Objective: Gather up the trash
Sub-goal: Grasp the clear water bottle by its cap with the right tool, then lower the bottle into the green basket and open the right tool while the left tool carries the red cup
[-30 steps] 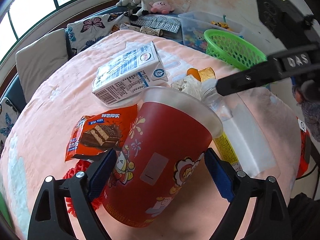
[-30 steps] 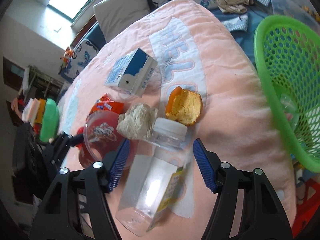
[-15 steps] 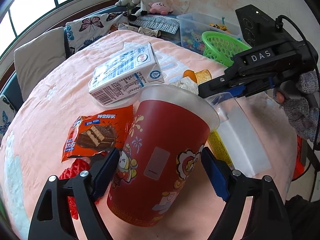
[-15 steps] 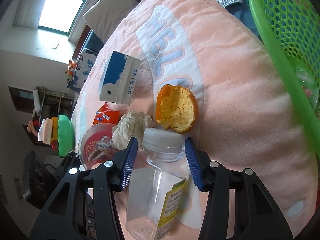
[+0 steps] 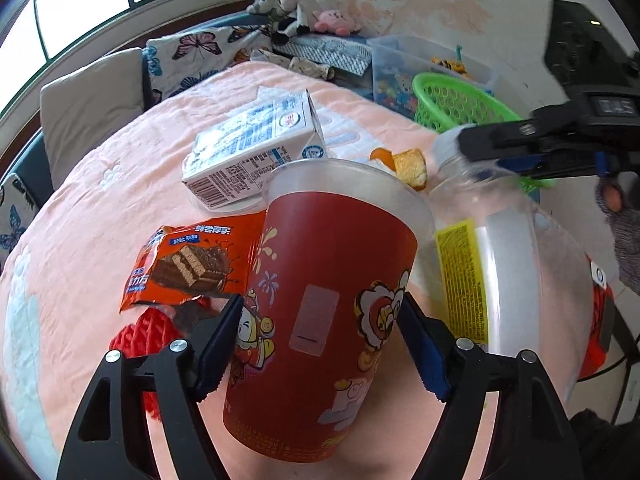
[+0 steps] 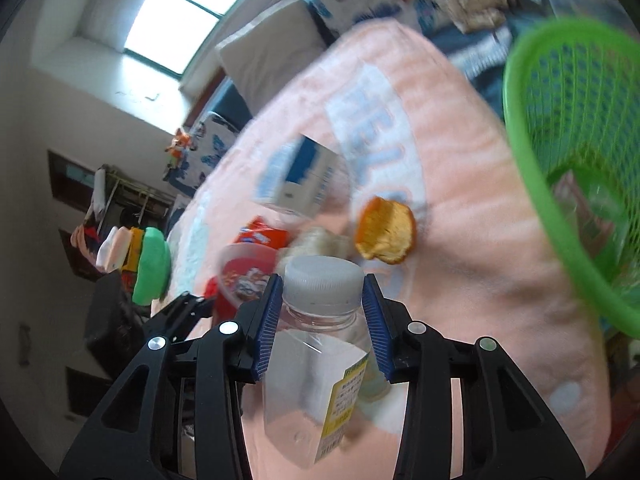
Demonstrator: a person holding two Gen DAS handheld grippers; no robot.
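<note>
My left gripper [image 5: 320, 344] is shut on a red noodle cup [image 5: 332, 300] and holds it tilted over the pink blanket [image 5: 100, 208]. My right gripper [image 6: 323, 320] is shut on the neck of a clear plastic bottle [image 6: 316, 380] with a white cap and lifts it off the blanket; the bottle also shows in the left wrist view [image 5: 492, 248]. A green mesh basket [image 6: 568, 152] stands to the right of the bottle, also seen in the left wrist view [image 5: 460, 104].
On the blanket lie a milk carton [image 5: 256, 152], an orange wafer wrapper [image 5: 192, 264], a red mesh piece [image 5: 140, 336], an orange peel [image 6: 386, 236] and a crumpled tissue [image 6: 320, 242]. Cushions, plush toys and a plastic bin stand behind.
My right gripper closed on the bottle's neck and raised it, swinging toward the basket. My left gripper closed a little more on the red cup and lifted it slightly.
</note>
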